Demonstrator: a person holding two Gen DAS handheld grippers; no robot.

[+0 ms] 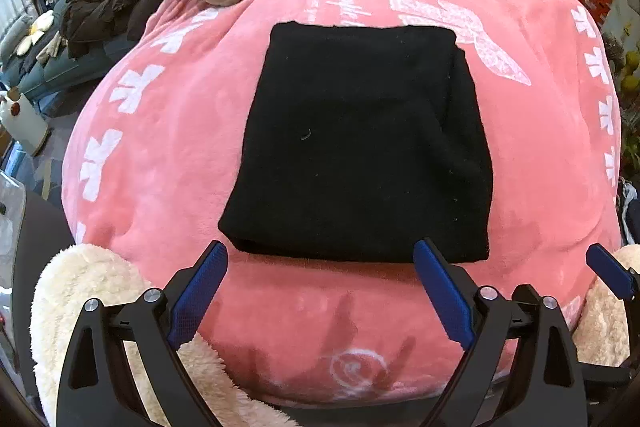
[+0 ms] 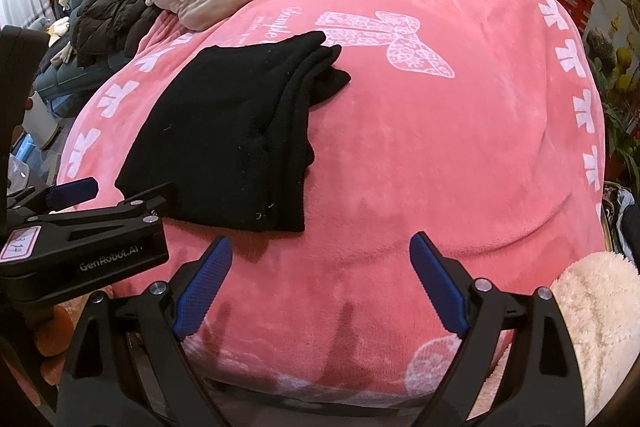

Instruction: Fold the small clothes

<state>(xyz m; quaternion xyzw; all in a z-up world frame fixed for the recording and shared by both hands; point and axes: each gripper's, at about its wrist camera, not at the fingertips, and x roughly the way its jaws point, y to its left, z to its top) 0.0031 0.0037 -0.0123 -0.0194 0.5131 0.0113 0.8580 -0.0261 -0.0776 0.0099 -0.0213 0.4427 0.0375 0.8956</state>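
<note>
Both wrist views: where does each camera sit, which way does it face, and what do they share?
Left wrist: on the left gripper, facing down at the folded black garment straight ahead; its open fingers and the right gripper's fingertip show.
Right wrist: on the right gripper, open over the pink blanket; left gripper at left.
Shared: garment, blanket.

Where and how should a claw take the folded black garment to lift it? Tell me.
Probably at the near edge of the folded black garment, coming in low from the person's side. That edge lies straight and closest to the open left claw, while the right-hand side shows loose stacked layers that could splay. It lies flat on the pink blanket, so one finger likely must slide underneath.
</note>
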